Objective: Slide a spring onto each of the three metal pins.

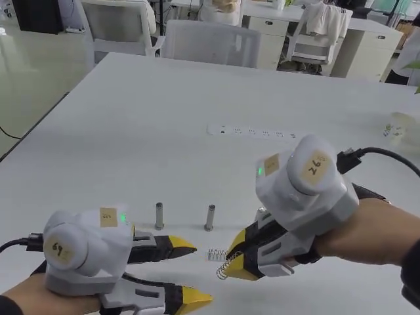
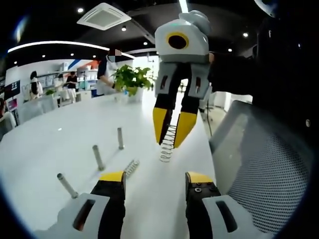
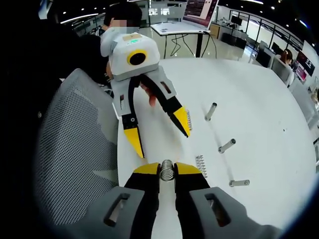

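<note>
Three bare metal pins stand upright in a row on the white table: two pins in plain sight, the third pin half hidden behind my right gripper. That gripper is shut on a tilted spring, whose coil end shows between its tips. A loose spring lies flat just beside it. Another spring lies by a fingertip of my left gripper. My left gripper is open and holds nothing, facing the right gripper and the pins.
A white power strip lies across the table beyond the pins. A clear cup sits at the far right edge. Chairs stand at the far side, a mesh chair at the near edge, a plant further along.
</note>
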Demonstrator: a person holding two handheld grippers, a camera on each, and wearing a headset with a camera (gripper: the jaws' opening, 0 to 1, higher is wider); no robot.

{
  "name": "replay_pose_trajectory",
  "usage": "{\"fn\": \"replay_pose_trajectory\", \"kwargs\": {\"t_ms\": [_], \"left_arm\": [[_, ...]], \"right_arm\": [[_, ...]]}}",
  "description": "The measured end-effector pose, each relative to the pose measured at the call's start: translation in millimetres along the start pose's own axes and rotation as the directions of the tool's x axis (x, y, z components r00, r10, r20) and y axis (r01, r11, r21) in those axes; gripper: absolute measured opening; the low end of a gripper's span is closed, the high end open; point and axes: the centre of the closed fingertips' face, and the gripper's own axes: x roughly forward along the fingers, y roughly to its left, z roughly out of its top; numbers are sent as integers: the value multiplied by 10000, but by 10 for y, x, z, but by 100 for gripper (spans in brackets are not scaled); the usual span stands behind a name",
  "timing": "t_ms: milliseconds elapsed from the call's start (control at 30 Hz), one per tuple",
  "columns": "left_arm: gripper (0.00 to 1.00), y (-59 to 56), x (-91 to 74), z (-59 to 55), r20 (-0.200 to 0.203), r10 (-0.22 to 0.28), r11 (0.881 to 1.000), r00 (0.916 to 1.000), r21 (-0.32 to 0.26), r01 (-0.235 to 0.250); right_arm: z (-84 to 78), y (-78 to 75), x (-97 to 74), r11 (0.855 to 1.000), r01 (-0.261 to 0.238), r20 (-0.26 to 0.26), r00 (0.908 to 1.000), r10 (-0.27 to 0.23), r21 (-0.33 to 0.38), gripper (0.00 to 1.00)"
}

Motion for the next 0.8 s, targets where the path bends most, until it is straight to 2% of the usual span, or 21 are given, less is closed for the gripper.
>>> {"fn": "replay_pose_trajectory", "kwargs": {"t_ms": [233, 400, 800], "left_arm": [[52, 86, -87, -33, 85, 460, 9988, 9989, -170, -458], [61, 161, -152, -101, -56, 835, 9955, 9965, -442, -837], [69, 321, -322, -169, 54, 1607, 9840, 9870, -783, -1598]], "right_arm": [[-56, -53, -26, 9999, 139, -120, 9998, -138, 60, 8], [-91, -88, -52, 9997, 199, -192, 9996, -196, 143, 8], [-171, -216, -170, 9982, 490, -303, 9984, -479, 339, 8]]}}
